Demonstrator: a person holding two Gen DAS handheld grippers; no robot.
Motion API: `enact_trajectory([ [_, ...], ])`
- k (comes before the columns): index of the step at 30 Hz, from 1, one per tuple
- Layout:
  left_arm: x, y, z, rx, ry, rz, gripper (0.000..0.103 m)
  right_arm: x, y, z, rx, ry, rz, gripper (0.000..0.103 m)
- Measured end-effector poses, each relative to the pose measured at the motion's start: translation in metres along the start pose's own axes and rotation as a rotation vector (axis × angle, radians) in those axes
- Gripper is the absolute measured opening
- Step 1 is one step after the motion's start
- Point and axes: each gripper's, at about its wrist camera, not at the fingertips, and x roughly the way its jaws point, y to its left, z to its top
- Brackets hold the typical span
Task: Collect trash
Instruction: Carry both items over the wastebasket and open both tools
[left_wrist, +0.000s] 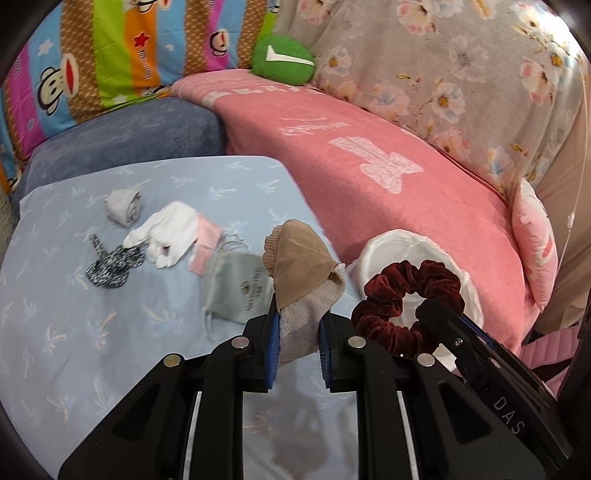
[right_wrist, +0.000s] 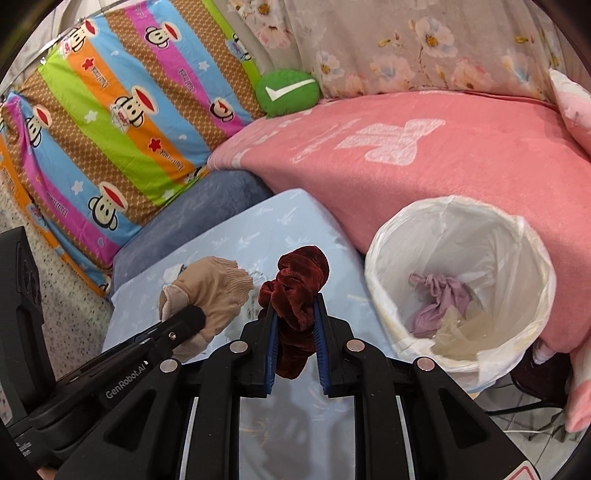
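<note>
My left gripper (left_wrist: 298, 317) is shut on a beige sock (left_wrist: 301, 266), held above the light blue table; it also shows in the right wrist view (right_wrist: 207, 295). My right gripper (right_wrist: 295, 314) is shut on a dark red velvet scrunchie (right_wrist: 299, 291), also seen in the left wrist view (left_wrist: 402, 302). A white-lined trash bin (right_wrist: 517, 240) stands to the right, holding a mauve cloth (right_wrist: 439, 299) and a clear wrapper. On the table lie a grey pouch (left_wrist: 236, 291), a white glove (left_wrist: 166, 232), a pink item (left_wrist: 205, 240), a speckled sock (left_wrist: 110, 266) and a grey bundle (left_wrist: 123, 206).
The light blue table (left_wrist: 74, 332) abuts a sofa with a pink blanket (left_wrist: 369, 177), a blue cushion (left_wrist: 129, 136), a striped monkey-print quilt (right_wrist: 110, 129), a green pillow (left_wrist: 282, 61) and floral fabric (left_wrist: 461, 74). Speckled floor (right_wrist: 66, 314) lies left.
</note>
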Motion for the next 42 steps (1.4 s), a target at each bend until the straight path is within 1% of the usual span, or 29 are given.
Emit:
enact_trajectory([
  [2, 0.003, -0.011, 0.004, 0.021, 0.004, -0.022, 0.018, -0.007, -0.008, 0.007, 0.008, -0.024, -0.012, 0.016],
  [7, 0.011, -0.040, 0.011, 0.082, 0.002, -0.048, 0.018, -0.027, -0.034, 0.024, 0.036, -0.085, -0.052, 0.016],
  [14, 0.021, -0.076, 0.022, 0.141, 0.002, -0.120, 0.018, -0.041, -0.069, 0.041, 0.079, -0.132, -0.110, 0.017],
  [18, 0.029, -0.094, 0.026, 0.174, 0.010, -0.152, 0.019, -0.046, -0.086, 0.045, 0.098, -0.148, -0.134, 0.017],
  [22, 0.039, -0.107, 0.028, 0.191, 0.037, -0.181, 0.019, -0.046, -0.098, 0.048, 0.113, -0.153, -0.155, 0.017],
  [26, 0.047, -0.115, 0.027, 0.205, 0.054, -0.191, 0.020, -0.042, -0.107, 0.050, 0.122, -0.149, -0.172, 0.017],
  [27, 0.049, -0.118, 0.027, 0.207, 0.056, -0.193, 0.022, -0.042, -0.109, 0.051, 0.124, -0.149, -0.174, 0.017],
  [28, 0.050, -0.119, 0.027, 0.209, 0.058, -0.196, 0.028, -0.040, -0.110, 0.051, 0.126, -0.147, -0.177, 0.018],
  [29, 0.052, -0.120, 0.026, 0.208, 0.060, -0.197, 0.039, -0.039, -0.112, 0.052, 0.127, -0.146, -0.179, 0.018],
  [30, 0.053, -0.120, 0.027, 0.205, 0.061, -0.198, 0.047, -0.038, -0.113, 0.052, 0.129, -0.146, -0.181, 0.019],
  [31, 0.054, -0.120, 0.027, 0.198, 0.056, -0.195, 0.062, -0.037, -0.113, 0.052, 0.132, -0.146, -0.182, 0.020],
  [32, 0.054, -0.120, 0.028, 0.190, 0.046, -0.187, 0.067, -0.036, -0.114, 0.052, 0.135, -0.147, -0.184, 0.022],
  [34, 0.054, -0.117, 0.028, 0.184, 0.034, -0.173, 0.067, -0.035, -0.115, 0.052, 0.138, -0.150, -0.187, 0.023],
  [38, 0.057, -0.111, 0.030, 0.171, 0.037, -0.137, 0.067, -0.032, -0.115, 0.051, 0.143, -0.150, -0.189, 0.027],
  [42, 0.057, -0.101, 0.030, 0.145, 0.042, -0.120, 0.067, -0.033, -0.108, 0.052, 0.119, -0.160, -0.196, 0.034],
])
